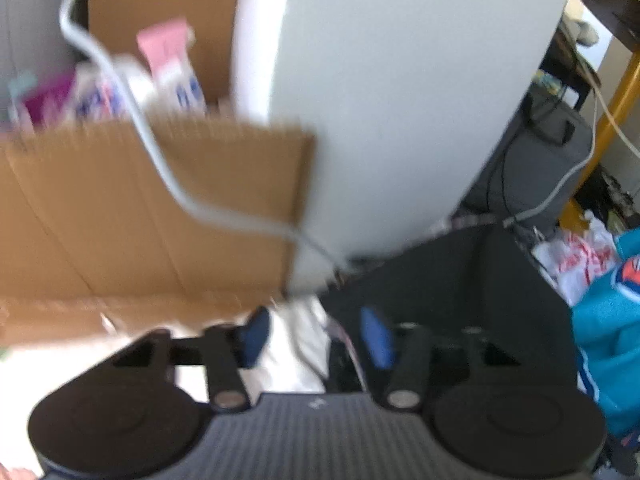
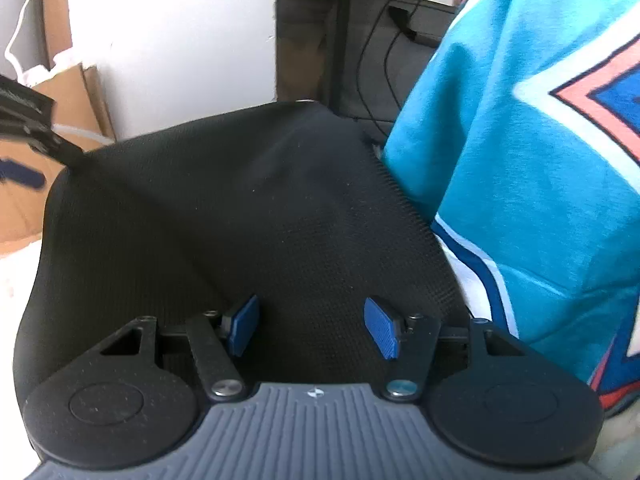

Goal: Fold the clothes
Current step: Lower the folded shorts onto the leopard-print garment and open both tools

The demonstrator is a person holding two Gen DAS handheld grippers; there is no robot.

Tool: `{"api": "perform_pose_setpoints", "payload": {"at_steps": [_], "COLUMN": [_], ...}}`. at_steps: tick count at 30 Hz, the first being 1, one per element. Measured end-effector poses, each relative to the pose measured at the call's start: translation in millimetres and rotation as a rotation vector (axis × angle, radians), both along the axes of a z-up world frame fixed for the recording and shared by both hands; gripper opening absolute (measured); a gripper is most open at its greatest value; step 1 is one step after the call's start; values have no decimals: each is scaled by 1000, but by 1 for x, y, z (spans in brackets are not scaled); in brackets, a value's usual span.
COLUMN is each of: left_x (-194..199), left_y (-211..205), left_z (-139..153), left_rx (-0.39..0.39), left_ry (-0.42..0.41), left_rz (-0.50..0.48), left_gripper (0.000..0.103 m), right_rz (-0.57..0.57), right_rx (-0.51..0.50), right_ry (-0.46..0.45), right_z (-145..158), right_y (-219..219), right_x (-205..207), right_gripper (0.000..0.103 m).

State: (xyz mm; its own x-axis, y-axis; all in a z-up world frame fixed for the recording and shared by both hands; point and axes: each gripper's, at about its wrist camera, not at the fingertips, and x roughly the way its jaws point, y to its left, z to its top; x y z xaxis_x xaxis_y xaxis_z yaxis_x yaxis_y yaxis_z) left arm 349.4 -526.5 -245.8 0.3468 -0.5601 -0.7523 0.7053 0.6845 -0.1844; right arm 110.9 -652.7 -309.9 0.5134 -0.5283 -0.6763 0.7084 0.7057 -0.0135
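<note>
Right tongs [image 2: 314, 326] hang open over a black mesh seat [image 2: 240, 208] – teal shirt [image 2: 520, 140] just beside – while left tongs [image 1: 314, 336] gape empty too.

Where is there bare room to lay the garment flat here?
The black mesh surface is bare between the cardboard box on its left and the turquoise shirt on its right. Crowded: the shirt covers the right edge, and cables hang behind.
</note>
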Motion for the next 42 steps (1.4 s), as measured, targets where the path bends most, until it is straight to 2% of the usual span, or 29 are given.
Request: {"api": "perform_pose_setpoints", "payload": {"at_steps": [2,4,6,7,10,12,15,18,22,25,27,29,32,34,36,37,39,42], "left_x": [0,-3,-10,-15,-33,-37,-33,-32,-29,-26,-19,-12,-3,-3,-5,-7,-17,-35], "left_y": [-2,-9,-19,-25,-40,-48,-50,-53,-58,-49,-48,-42,-30,-22,-15,-13,-11,-16], "left_z": [15,23,22,18,-3,-21,-47,-55,-48,-35,-35,-39,-44,-36,-20,-12,0,5], "left_rx": [-66,-120,-140,-136,-59,5,32,46,67,96,154,187,216,194,129,93,27,-5], "left_ry": [-1,20,55,64,41,14,9,15,-4,-53,-76,-70,-55,-81,-101,-106,-103,-75], "left_rz": [-49,-109,-184,-222,-287,-280,-238,-204,-189,-190,-174,-155,-131,-134,-136,-148,-200,-297], "left_gripper": [33,28,24,20,20,20,10,8,3,3,4,11,11,11,11,16,21,24], "right_rz": [-2,-5,-1,7,31,43,57,64,48,26,18,9,0,-10,-11,-4,24,79], "right_rx": [4,13,23,27,50,69,71,55,35,40,44,48,54,58,64,69,73,86], "right_ry": [-13,-46,-91,-114,-168,-176,-155,-117,-59,-38,-26,-15,-6,-20,-61,-91,-137,-183], "right_z": [2,4,6,7,7,3,-5,-10,-14,-15,-14,-13,-12,-8,-3,0,6,11], "right_y": [2,2,2,2,4,3,1,1,0,0,0,0,-1,-1,0,1,5,12], "right_x": [-2,-6,-10,-12,-17,-18,-16,-11,-10,-10,-8,-6,-3,-4,-8,-11,-13,-11], "right_gripper": [65,65,65,65,65,65,65,66,71,72,72,72,72,72,72,72,72,72]}}
